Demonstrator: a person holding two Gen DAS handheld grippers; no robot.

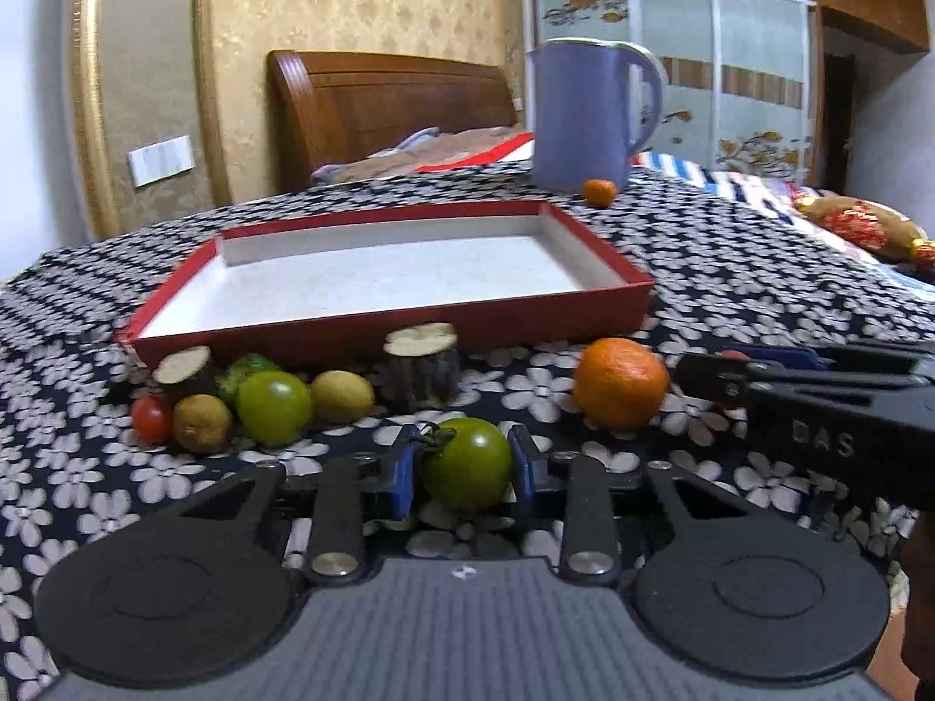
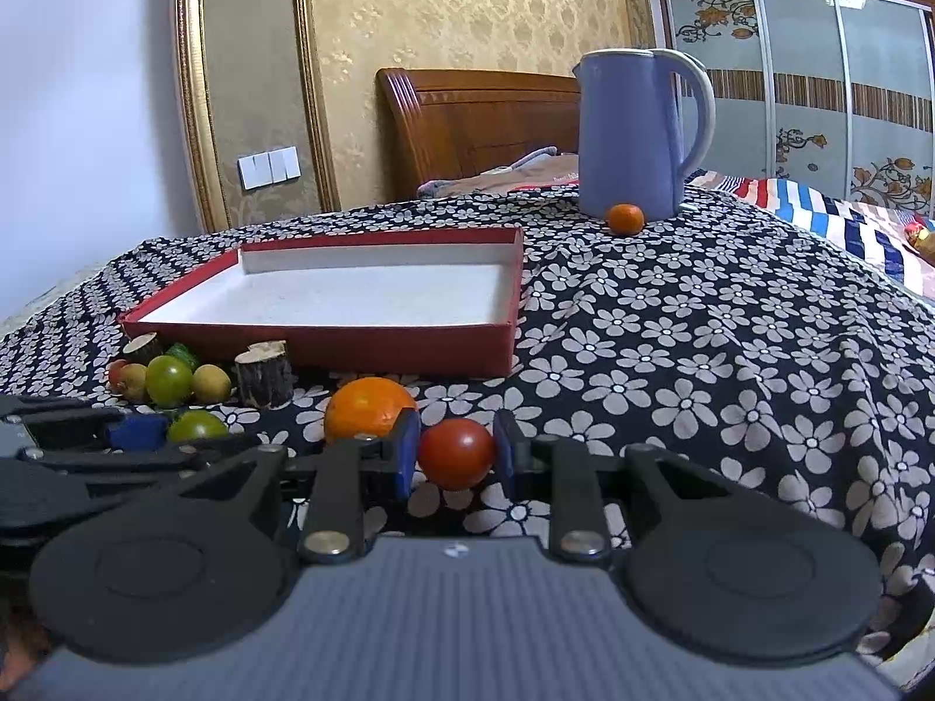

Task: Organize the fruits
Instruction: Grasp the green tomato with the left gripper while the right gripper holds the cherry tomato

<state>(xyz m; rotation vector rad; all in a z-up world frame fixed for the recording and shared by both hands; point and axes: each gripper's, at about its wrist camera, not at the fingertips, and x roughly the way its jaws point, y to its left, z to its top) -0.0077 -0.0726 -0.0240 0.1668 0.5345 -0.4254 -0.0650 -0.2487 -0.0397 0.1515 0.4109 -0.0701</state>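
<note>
left wrist: left gripper [image 1: 464, 461] closing on green tomato [image 1: 466, 470] near cloth-covered table's [image 1: 730, 269] front edge, gripping lightly across smooth, soft sides | right wrist: right gripper [image 2: 456, 455] clamping red tomato [image 2: 457, 453], equally slippery, bruisable

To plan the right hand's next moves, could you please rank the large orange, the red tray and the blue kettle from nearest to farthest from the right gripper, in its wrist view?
1. Large orange: just left of the right gripper.
2. Red tray: behind it, centre-left.
3. Blue kettle: far back, right.
</note>
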